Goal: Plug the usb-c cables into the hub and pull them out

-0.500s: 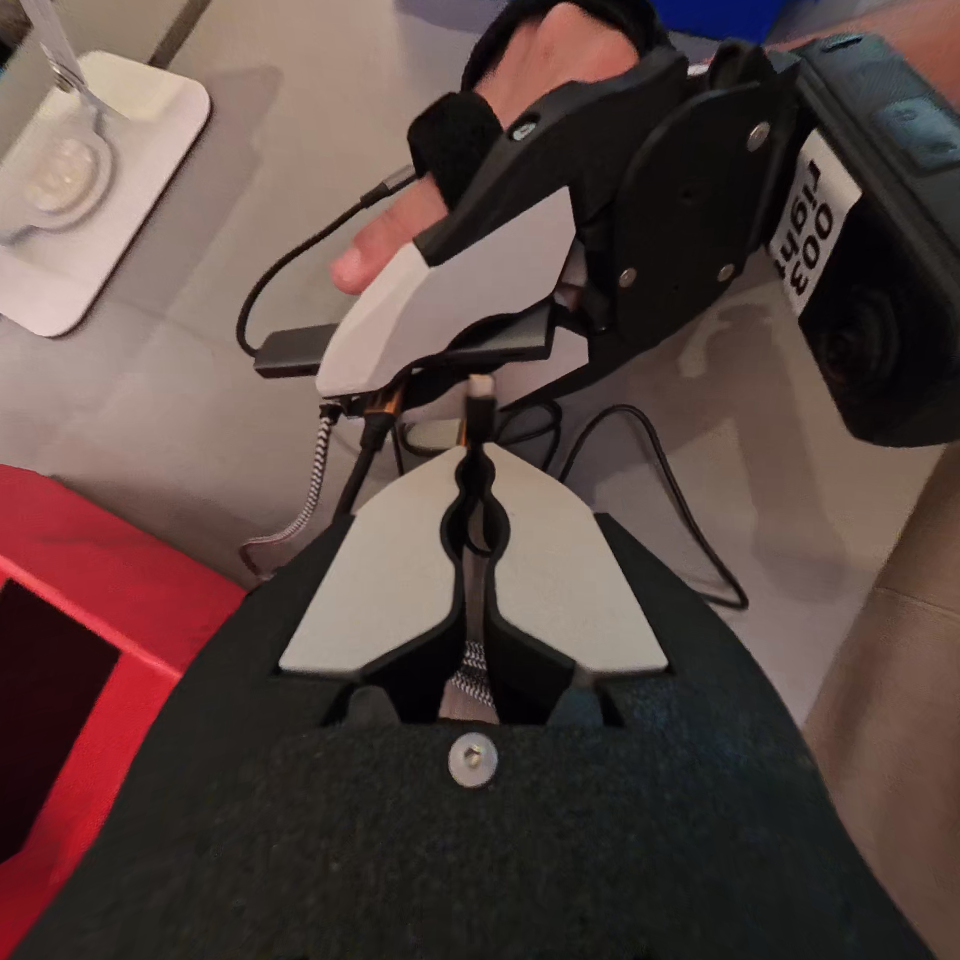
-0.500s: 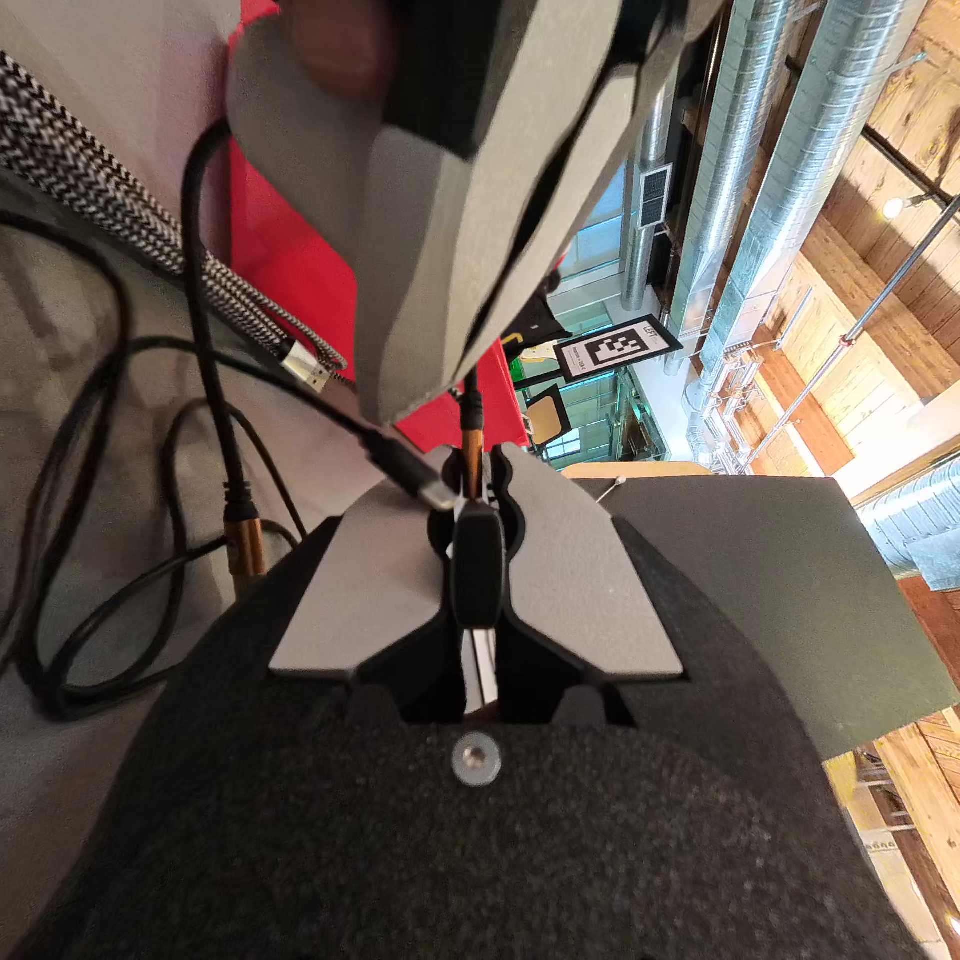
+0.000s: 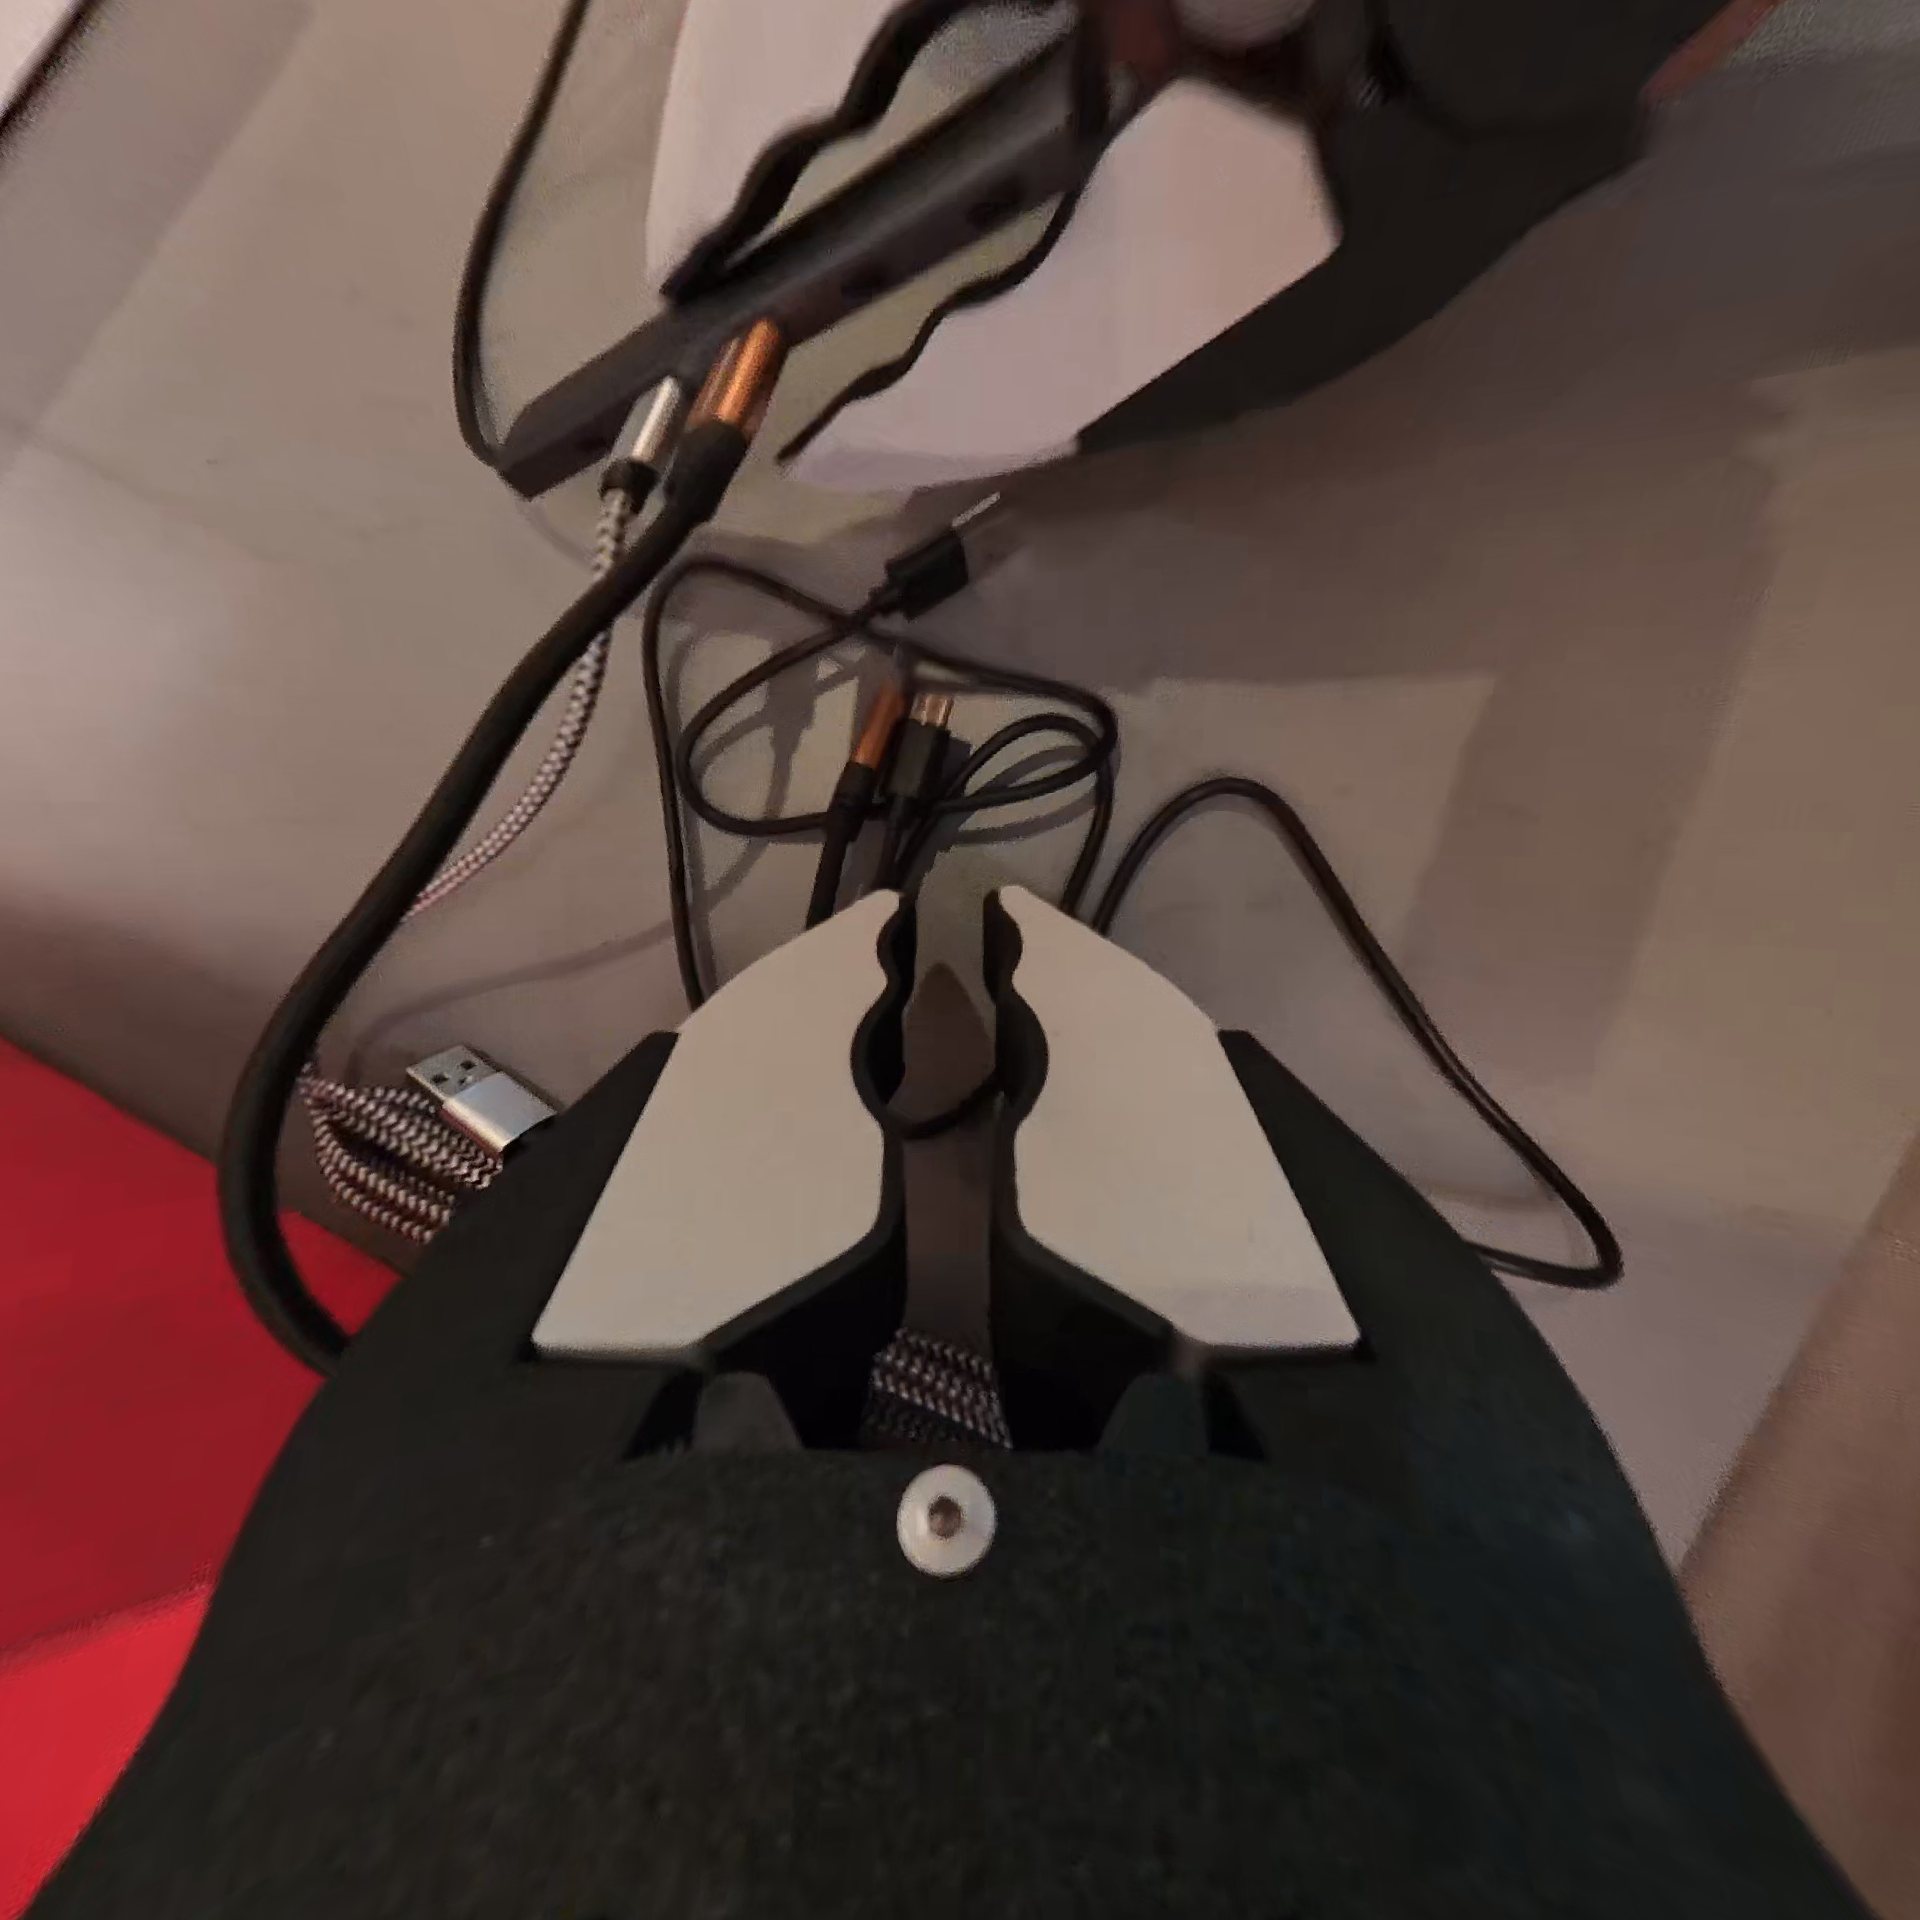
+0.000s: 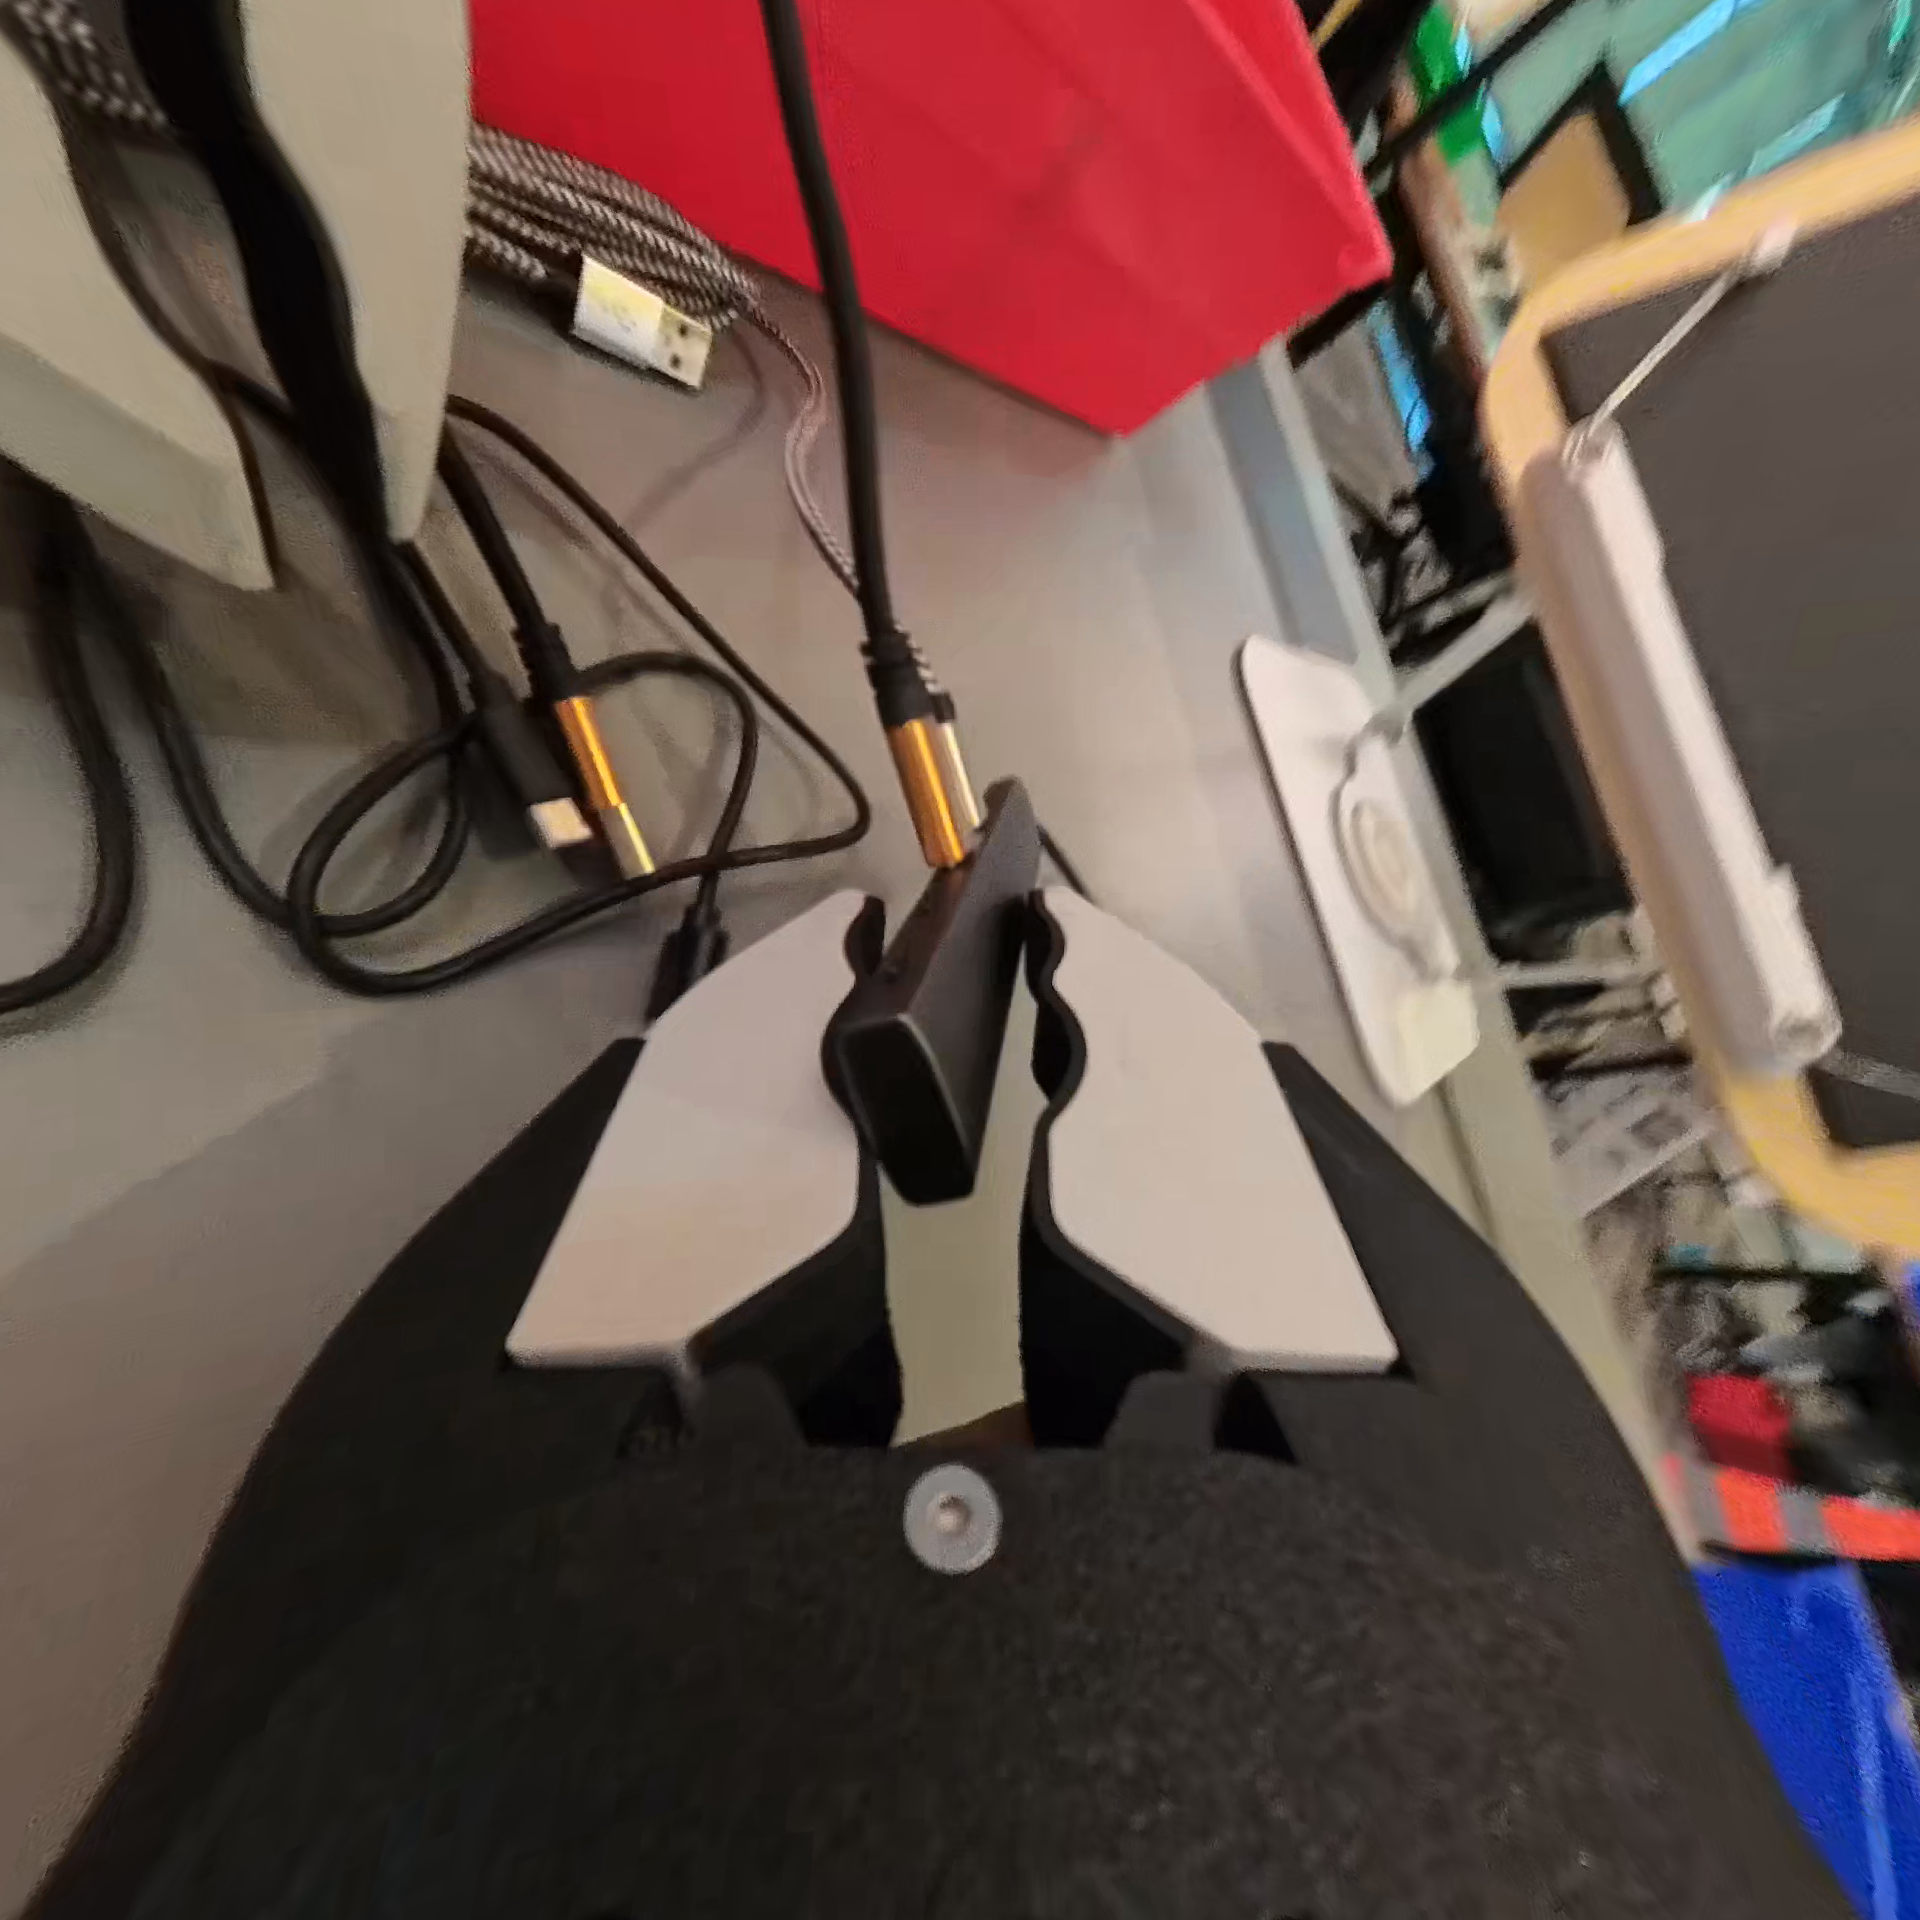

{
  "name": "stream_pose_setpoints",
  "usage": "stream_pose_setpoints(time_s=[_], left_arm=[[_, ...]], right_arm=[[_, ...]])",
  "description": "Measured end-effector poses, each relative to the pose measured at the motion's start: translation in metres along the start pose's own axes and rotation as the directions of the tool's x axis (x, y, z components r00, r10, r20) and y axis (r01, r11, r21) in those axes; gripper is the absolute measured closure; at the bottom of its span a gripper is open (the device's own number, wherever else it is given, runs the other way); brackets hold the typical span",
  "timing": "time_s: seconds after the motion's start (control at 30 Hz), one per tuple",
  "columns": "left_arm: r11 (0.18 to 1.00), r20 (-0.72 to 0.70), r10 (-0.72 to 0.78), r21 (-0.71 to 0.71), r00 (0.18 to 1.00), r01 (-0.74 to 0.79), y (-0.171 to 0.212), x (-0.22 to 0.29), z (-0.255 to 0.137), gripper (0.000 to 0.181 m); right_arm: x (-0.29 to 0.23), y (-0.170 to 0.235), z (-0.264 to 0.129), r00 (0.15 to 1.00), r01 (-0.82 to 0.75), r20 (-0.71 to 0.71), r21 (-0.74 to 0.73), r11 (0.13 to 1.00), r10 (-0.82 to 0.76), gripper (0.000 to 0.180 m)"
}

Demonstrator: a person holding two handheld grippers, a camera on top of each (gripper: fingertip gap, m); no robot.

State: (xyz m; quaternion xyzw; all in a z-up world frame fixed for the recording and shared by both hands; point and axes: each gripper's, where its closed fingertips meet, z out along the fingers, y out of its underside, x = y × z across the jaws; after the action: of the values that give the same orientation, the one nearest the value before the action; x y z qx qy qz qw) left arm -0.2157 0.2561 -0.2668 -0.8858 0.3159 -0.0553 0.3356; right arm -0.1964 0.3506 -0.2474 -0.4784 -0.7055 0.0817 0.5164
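Grey worktop [image 3: 260, 520]; red box [image 4: 987, 187] at its edge, workshop clutter behind at 3 o'clock in the right wrist view.

Right tool [image 4: 940, 925] is clenched on the hub [image 4: 935, 1029], gripping its flat sides and lifting it clear of the worktop. Held this way the port edge stays exposed, presumably so cables can be worked from the other side. Two plugs sit in that edge: a gold-collared one [image 4: 930, 795] and a silver one [image 3: 649, 431] on the braided cable [image 3: 499, 831], side by side at 11 o'clock in the left wrist view.

Left tool [image 3: 945, 914]: tips parted, nothing pinched; a loop of thin black cable [image 3: 1455, 1039] passes through its round notch, loose. It hangs over the spare plugs [image 3: 904, 738] lying in a tangle on the worktop, 12 o'clock from its tips.

Judgement: two cables are seated, and the left tool is placed to pick up another plug.
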Motion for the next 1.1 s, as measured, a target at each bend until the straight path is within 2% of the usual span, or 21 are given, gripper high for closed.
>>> stream_pose_setpoints(time_s=[0.1, 0.23, 0.33, 0.43, 0.57, 0.63, 0.73, 0.8, 0.87, 0.93, 1.03, 1.1], left_arm=[[0.999, 0.072, -0.002, -0.039, 0.997, 0.005, 0.012, -0.012, 0.011, 0.168], [1.0, 0.101, -0.019, -0.001, 0.995, 0.019, 0.008, -0.017, 0.011, 0.164], [0.999, 0.138, -0.004, 0.054, 0.99, -0.003, -0.003, -0.02, 0.008, 0.164], [0.997, 0.08, -0.005, 0.074, 0.997, -0.001, -0.008, -0.014, 0.006, 0.163], [0.998, 0.04, -0.018, 0.061, 0.999, 0.015, -0.002, -0.011, 0.005, 0.163], [0.998, 0.032, -0.021, 0.066, 0.999, 0.019, -0.001, -0.012, 0.006, 0.163], [0.998, 0.033, -0.026, 0.056, 0.999, 0.024, -0.001, -0.014, 0.013, 0.162], [0.999, 0.049, -0.021, 0.038, 0.999, 0.019, 0.002, -0.017, 0.017, 0.163], [0.999, 0.08, -0.02, 0.033, 0.997, 0.017, 0.002, -0.022, 0.018, 0.176], [1.0, 0.058, -0.024, 0.021, 0.998, 0.023, 0.003, -0.019, 0.015, 0.178], [0.997, -0.005, -0.064, 0.053, 0.998, 0.064, -0.001, -0.01, 0.003, 0.179], [0.995, -0.069, -0.052, 0.077, 0.996, 0.057, -0.006, 0.001, -0.006, 0.179]], right_arm=[[-0.007, 0.019, -0.012, 0.992, -0.128, 0.003, -0.092, 0.987, 0.129, 0.156], [-0.002, 0.025, -0.024, 0.992, -0.057, -0.119, -0.101, 0.993, 0.044, 0.18], [0.006, 0.02, -0.031, 0.98, -0.04, -0.199, -0.059, 0.997, 0.028, 0.18], [0.01, 0.014, -0.034, 0.97, -0.073, -0.232, -0.013, 0.997, 0.068, 0.18], [-0.011, 0.001, -0.038, 0.99, -0.101, -0.103, -0.011, 0.995, 0.099, 0.18], [-0.022, -0.016, -0.046, 0.968, -0.251, 0.007, 0.03, 0.967, 0.251, 0.18], [-0.038, -0.027, -0.053, 0.9, -0.428, 0.097, 0.012, 0.904, 0.425, 0.161], [-0.045, -0.024, -0.055, 0.875, -0.475, 0.099, -0.017, 0.88, 0.474, 0.16], [-0.048, -0.017, -0.052, 0.84, -0.531, 0.094, -0.062, 0.845, 0.534, 0.159], [-0.049, -0.011, -0.049, 0.807, -0.576, 0.088, -0.106, 0.811, 0.584, 0.152], [-0.052, -0.024, -0.047, 0.82, -0.553, 0.108, -0.101, 0.827, 0.562, 0.145], [-0.056, -0.037, -0.047, 0.837, -0.53, 0.122, -0.06, 0.846, 0.533, 0.147]])
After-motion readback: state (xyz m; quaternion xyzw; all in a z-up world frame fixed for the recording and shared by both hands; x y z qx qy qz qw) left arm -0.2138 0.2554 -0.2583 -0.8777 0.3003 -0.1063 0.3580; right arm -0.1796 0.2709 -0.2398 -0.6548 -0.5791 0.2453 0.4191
